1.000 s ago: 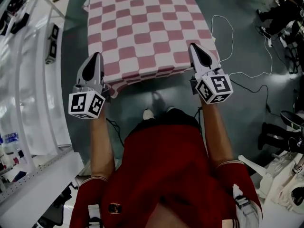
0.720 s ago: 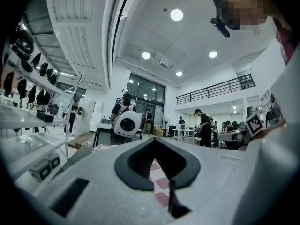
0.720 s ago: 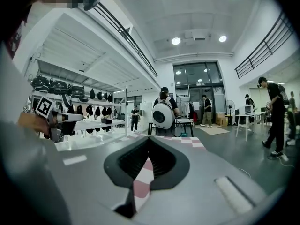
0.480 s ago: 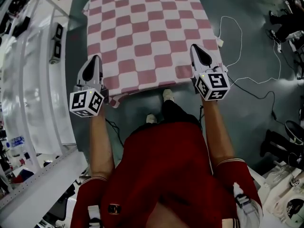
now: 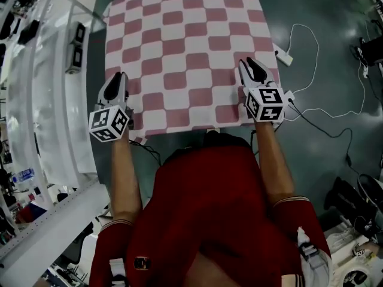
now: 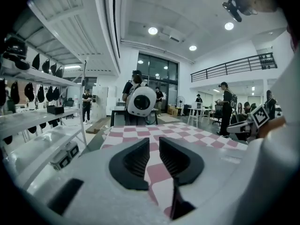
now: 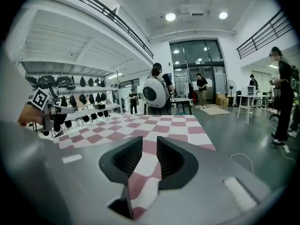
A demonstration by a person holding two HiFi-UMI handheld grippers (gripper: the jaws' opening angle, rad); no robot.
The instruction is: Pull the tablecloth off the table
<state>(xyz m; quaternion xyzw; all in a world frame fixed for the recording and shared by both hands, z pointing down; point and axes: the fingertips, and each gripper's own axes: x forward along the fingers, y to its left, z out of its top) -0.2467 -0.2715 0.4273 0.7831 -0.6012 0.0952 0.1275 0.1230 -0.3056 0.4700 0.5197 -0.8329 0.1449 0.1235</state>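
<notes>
The pink-and-white checked tablecloth (image 5: 179, 46) lies spread flat ahead of me, and the table under it is hidden. My left gripper (image 5: 117, 81) is at the cloth's near left corner and my right gripper (image 5: 251, 67) at its near right edge. In the left gripper view the left gripper's (image 6: 154, 149) jaws are opening, with the cloth (image 6: 187, 132) running through the gap between them. In the right gripper view the right gripper's (image 7: 149, 146) jaws are opening too. The cloth's (image 7: 154, 125) edge hangs loose between them.
White shelving (image 5: 36, 100) runs along the left side. On the grey floor at the right lie a power strip (image 5: 284, 57) and trailing cables. A white round machine (image 6: 141, 101) stands at the cloth's far end. Several people stand in the hall behind.
The cloth's near edge hung bunched and drooping at the grippers. It now lies flat and straight between them, and the person's feet have gone out of sight beneath it.
</notes>
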